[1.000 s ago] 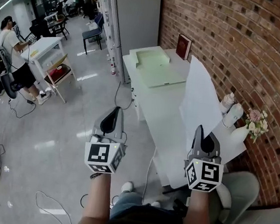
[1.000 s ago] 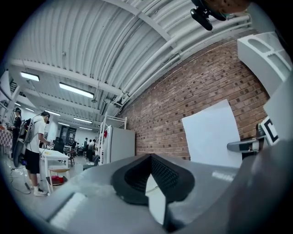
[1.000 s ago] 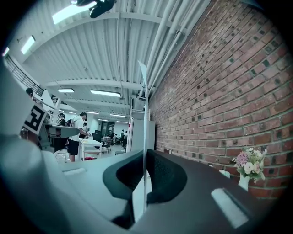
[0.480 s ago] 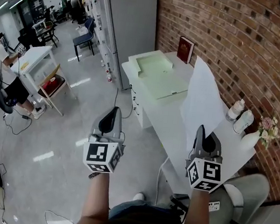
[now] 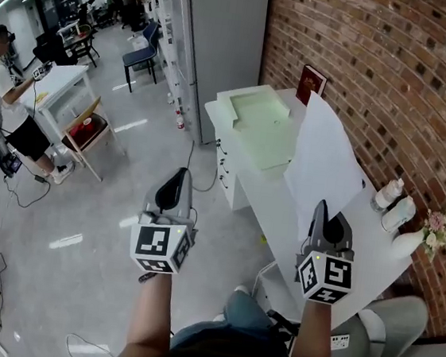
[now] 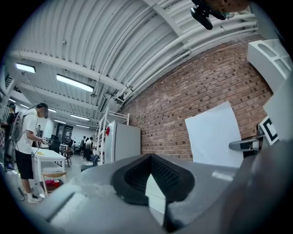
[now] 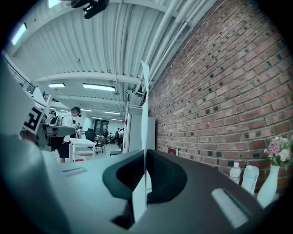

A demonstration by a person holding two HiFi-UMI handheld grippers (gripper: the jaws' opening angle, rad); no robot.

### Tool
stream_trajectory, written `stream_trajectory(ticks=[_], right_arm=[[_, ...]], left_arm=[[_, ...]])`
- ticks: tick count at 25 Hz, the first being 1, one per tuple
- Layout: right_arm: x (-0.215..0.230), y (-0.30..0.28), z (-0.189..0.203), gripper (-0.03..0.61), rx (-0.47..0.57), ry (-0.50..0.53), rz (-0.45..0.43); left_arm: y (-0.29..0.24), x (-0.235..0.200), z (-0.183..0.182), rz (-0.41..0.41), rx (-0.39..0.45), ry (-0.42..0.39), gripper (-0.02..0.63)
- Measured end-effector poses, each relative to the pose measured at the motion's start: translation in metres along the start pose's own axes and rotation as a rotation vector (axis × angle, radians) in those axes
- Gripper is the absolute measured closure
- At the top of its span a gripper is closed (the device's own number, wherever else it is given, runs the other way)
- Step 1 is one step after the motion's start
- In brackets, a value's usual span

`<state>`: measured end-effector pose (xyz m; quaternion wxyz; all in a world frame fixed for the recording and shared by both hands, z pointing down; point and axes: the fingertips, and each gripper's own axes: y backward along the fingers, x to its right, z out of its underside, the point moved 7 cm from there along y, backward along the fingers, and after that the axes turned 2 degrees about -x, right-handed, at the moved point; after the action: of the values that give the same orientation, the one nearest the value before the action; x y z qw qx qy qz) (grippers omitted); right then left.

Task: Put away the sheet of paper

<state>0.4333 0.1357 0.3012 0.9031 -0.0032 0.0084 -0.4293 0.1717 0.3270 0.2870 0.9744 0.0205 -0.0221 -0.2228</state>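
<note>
The white sheet of paper (image 5: 324, 165) stands upright over the white desk (image 5: 279, 212), pinched at its lower edge by my right gripper (image 5: 320, 213). In the right gripper view the sheet (image 7: 144, 114) shows edge-on, rising from between the shut jaws of that gripper (image 7: 145, 157). My left gripper (image 5: 178, 183) hovers over the floor to the left of the desk, shut with nothing in it. The left gripper view shows that gripper (image 6: 151, 160) with its jaws together, and the sheet (image 6: 214, 135) against the brick wall.
Pale green trays (image 5: 263, 124) and a red book (image 5: 310, 84) sit at the desk's far end. Two bottles (image 5: 392, 199) and a vase of flowers (image 5: 429, 233) stand by the brick wall. A grey chair (image 5: 387, 320) is below the desk, and a tall grey cabinet (image 5: 219, 37) is behind it. A person (image 5: 2, 84) stands far left.
The head view has swung a little, so the desk and wall sit further right and lower. Both grippers keep their pose, and the sheet stays in the right one.
</note>
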Motion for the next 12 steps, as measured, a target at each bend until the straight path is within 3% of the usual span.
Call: stream_trajectory(ticks=[6,12], right_arm=[[0.003,-0.039,0.011,0.578,0.001,-0.017,-0.022],[0.018,-0.099,0.013,0.577,0.000,-0.038,-0.027]], left_arm=[[-0.031,-0.012,0.008,-0.013,-0.010,-0.009,0.614],[-0.094,-0.019,0.016,0.011,-0.016,-0.002,0.614]])
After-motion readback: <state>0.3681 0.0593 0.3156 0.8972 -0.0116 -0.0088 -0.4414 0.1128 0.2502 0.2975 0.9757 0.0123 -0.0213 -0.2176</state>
